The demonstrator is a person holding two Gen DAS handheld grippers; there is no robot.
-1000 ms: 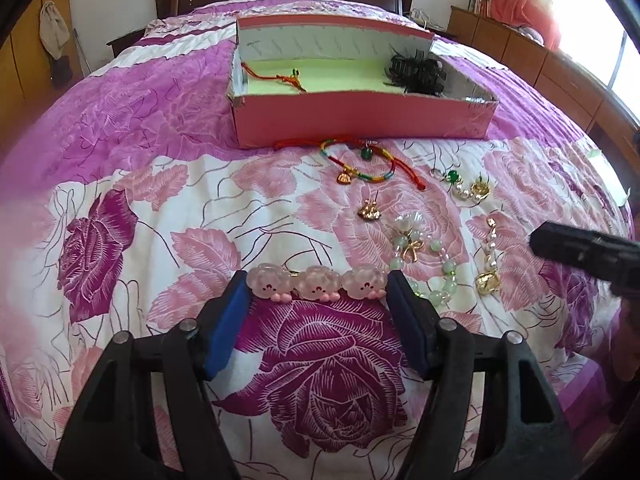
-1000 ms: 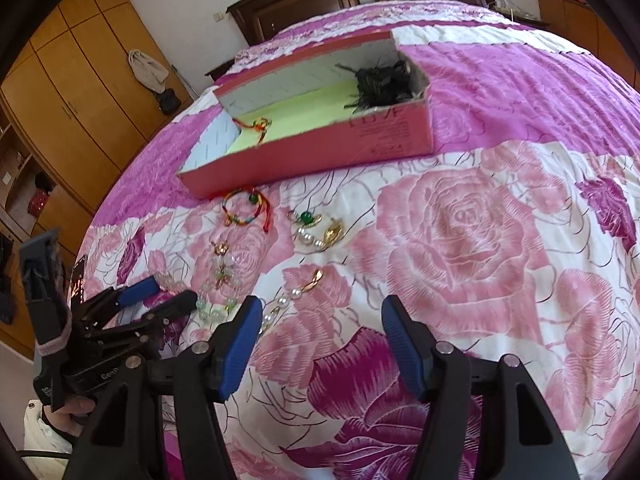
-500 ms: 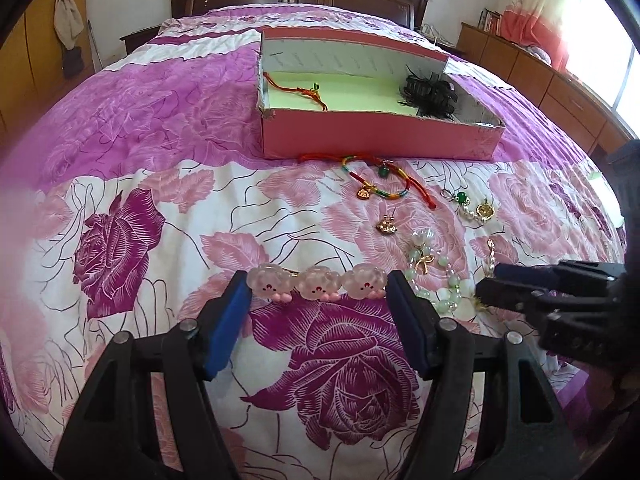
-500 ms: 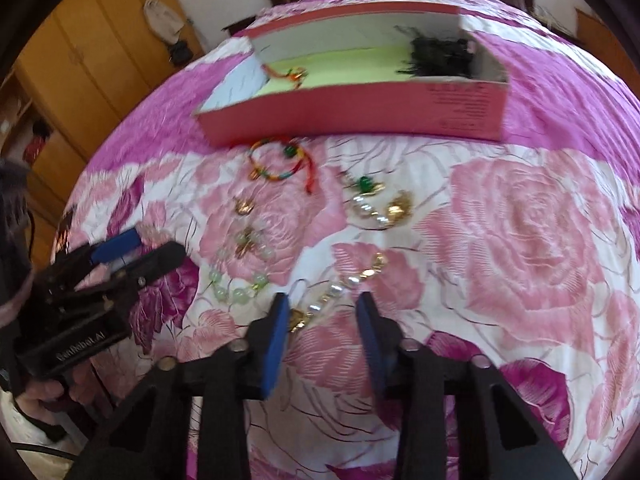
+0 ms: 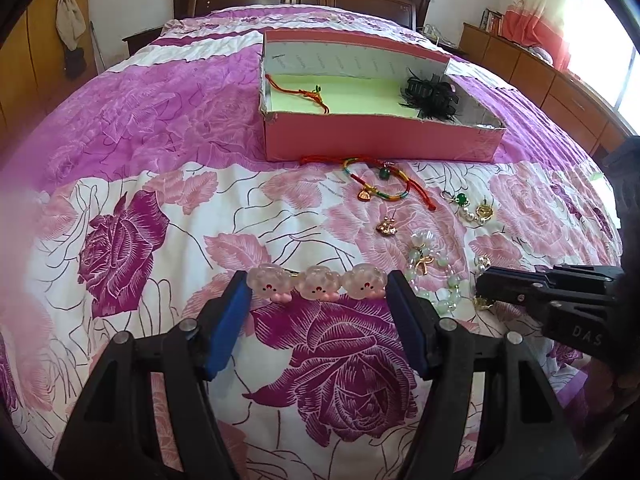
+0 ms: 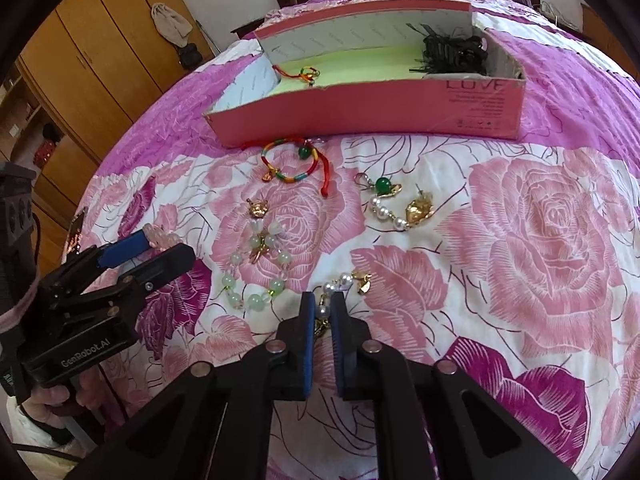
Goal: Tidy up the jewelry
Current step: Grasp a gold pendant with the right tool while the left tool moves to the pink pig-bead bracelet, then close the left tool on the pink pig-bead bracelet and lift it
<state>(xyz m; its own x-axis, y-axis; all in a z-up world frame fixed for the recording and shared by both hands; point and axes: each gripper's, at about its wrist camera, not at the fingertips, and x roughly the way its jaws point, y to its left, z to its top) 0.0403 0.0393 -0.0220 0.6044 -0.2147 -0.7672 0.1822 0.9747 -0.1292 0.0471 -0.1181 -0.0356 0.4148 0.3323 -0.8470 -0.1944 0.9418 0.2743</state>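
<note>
Gripping a pink hair clip (image 5: 316, 285) made of three translucent cloud shapes, the left gripper (image 5: 317, 300) has its blue pads against the clip's two ends, low over the rose-printed bedspread (image 5: 120, 160) at six o'clock in the left wrist view. Just to the right of it lies a pale green bead bracelet (image 5: 434, 276) with a small gold bow. Up at twelve o'clock sits the open pink box (image 5: 380, 136), holding a red cord bracelet (image 5: 298, 92) at its left end and a black hair claw (image 5: 430, 94) at its right. In front of the box, at about one o'clock, a rainbow cord bracelet (image 5: 378, 184) rests on the cover, with a small gold charm (image 5: 386, 226) below it. Farther right lies a pearl and gold earring with a green bead (image 5: 472, 206). At three o'clock the right gripper (image 6: 322, 312) has just been closing; its jaws now stand nearly together, pinching a second pearl and gold earring (image 6: 344, 280), whose pearls and gold end poke out beyond the tips. Its lower gold part seems caught between the pads, though that spot is shadowed.
</note>
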